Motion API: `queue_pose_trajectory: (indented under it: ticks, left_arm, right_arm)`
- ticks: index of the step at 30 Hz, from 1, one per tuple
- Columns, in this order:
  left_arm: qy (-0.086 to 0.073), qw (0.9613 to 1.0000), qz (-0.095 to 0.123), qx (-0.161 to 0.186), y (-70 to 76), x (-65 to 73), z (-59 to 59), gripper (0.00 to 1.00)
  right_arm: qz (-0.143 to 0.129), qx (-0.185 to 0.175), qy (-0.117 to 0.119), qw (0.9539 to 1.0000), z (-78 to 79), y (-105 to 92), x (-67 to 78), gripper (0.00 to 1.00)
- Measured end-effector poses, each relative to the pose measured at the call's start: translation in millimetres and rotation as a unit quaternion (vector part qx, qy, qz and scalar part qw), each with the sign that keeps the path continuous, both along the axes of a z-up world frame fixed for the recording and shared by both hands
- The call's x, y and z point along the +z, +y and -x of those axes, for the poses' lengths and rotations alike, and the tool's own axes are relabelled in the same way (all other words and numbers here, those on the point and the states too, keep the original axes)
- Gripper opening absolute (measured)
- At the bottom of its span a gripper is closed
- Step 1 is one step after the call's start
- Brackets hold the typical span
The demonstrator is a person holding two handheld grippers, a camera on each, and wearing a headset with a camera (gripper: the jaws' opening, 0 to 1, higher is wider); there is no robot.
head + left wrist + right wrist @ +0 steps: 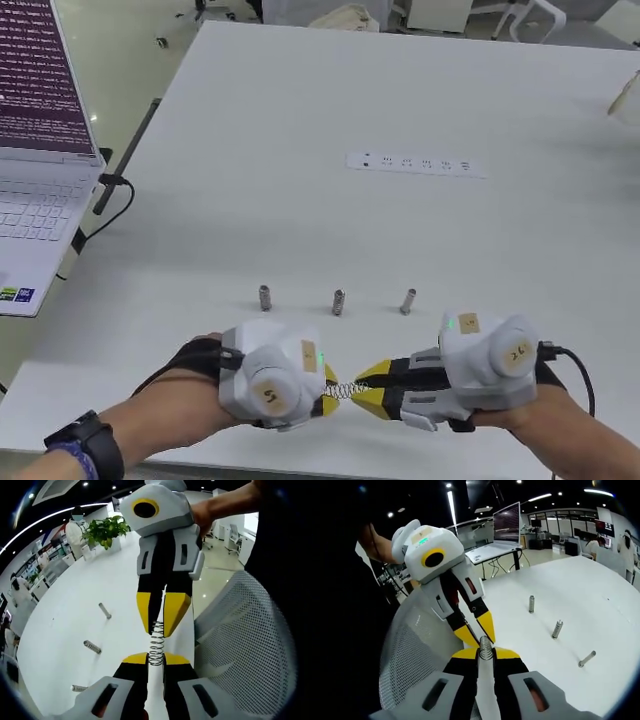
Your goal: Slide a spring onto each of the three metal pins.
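Note:
A small steel spring (343, 390) hangs in the air over the white table's front edge, stretched between the two grippers. My left gripper (328, 392) is shut on one end and my right gripper (358, 385) is shut on the other. In the left gripper view the spring (156, 645) runs from my own jaws up to the right gripper (157, 626). Three short metal pins stand in a row ahead: the left pin (265, 297) and middle pin (339, 302) look coiled with springs, while the right pin (408, 301) looks smooth.
A white power strip (415, 164) lies further back on the table (400, 90). An open laptop (30, 150) sits on a stand to the left with a black cable (110, 205). A mesh chair (245, 645) is behind the table's near edge.

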State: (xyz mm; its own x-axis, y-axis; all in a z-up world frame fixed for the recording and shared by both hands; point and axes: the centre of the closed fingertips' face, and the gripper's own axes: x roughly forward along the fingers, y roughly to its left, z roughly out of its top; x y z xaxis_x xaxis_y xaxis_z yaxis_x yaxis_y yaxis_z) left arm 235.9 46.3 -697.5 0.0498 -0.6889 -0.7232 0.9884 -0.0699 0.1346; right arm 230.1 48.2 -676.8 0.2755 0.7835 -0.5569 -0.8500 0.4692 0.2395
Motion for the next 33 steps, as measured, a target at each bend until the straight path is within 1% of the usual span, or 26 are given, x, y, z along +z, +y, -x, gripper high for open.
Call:
queue_pose_trajectory:
  ticks: [2, 4, 6, 7, 12, 14, 17, 18, 20, 25, 27, 28, 30, 33]
  left_arm:
    - [-0.002, 1.0, -0.001, -0.002, -1.1, -2.0, 0.8, 0.03]
    - [-0.004, 1.0, -0.003, 0.003, -2.4, -4.4, 0.0, 0.03]
    - [-0.008, 1.0, -0.004, 0.002, -3.7, -4.7, -0.1, 0.03]
    - [-0.008, 1.0, -0.004, 0.002, -3.9, -4.7, -0.1, 0.03]
    - [0.0, 0.9999, 0.004, 0.011, -8.1, -2.2, -1.7, 0.02]
    - [0.004, 0.9998, 0.012, 0.017, -10.4, 0.6, -4.1, 0.02]
    - [0.006, 0.9997, 0.017, 0.019, -11.5, 2.3, -4.9, 0.02]
    - [0.008, 0.9996, 0.019, 0.02, -11.7, 2.8, -5.1, 0.02]
    - [0.012, 0.9995, 0.022, 0.021, -12.1, 3.2, -4.7, 0.02]
    - [0.015, 0.9993, 0.028, 0.019, -15.0, 4.4, -1.7, 0.02]
    - [0.018, 0.9992, 0.031, 0.018, -16.4, 5.6, -0.3, 0.02]
    - [0.019, 0.9991, 0.033, 0.016, -17.8, 6.6, 1.1, 0.02]
    - [0.02, 0.9991, 0.034, 0.013, -19.1, 7.0, 2.7, 0.02]
    - [0.021, 0.9991, 0.035, 0.01, -20.1, 7.4, 4.1, 0.02]
  right_arm:
    - [0.005, 0.002, -0.002, 1.0, 0.5, -0.3, -0.6, 0.08]
    - [0.009, 0.003, -0.004, 0.9999, 0.4, -0.5, -0.2, 0.08]
    - [0.013, 0.002, -0.004, 0.9999, -0.7, -0.2, 1.1, 0.08]
    - [0.014, 0.003, -0.005, 0.9999, -1.2, 0.5, 2.1, 0.08]
    - [0.033, 0.019, -0.023, 0.999, -5.8, 5.1, 10.7, 0.08]
    - [0.041, 0.027, -0.028, 0.9984, -7.4, 5.5, 12.9, 0.09]
    - [0.053, 0.039, -0.034, 0.9972, -7.9, 5.2, 14.1, 0.08]
    - [0.063, 0.048, -0.039, 0.9961, -7.6, 4.5, 14.2, 0.08]
    - [0.074, 0.06, -0.043, 0.9946, -6.4, 3.7, 13.5, 0.09]
    - [0.106, 0.091, -0.053, 0.9888, -3.3, 1.9, 10.1, 0.09]
    - [0.114, 0.098, -0.057, 0.987, -2.4, 1.9, 8.6, 0.09]
    - [0.125, 0.108, -0.06, 0.9845, -0.8, 1.6, 5.7, 0.09]
    - [0.138, 0.121, -0.064, 0.9809, 1.3, 1.5, 3.0, 0.09]
    - [0.152, 0.136, -0.068, 0.9766, 3.1, 1.9, 0.8, 0.09]
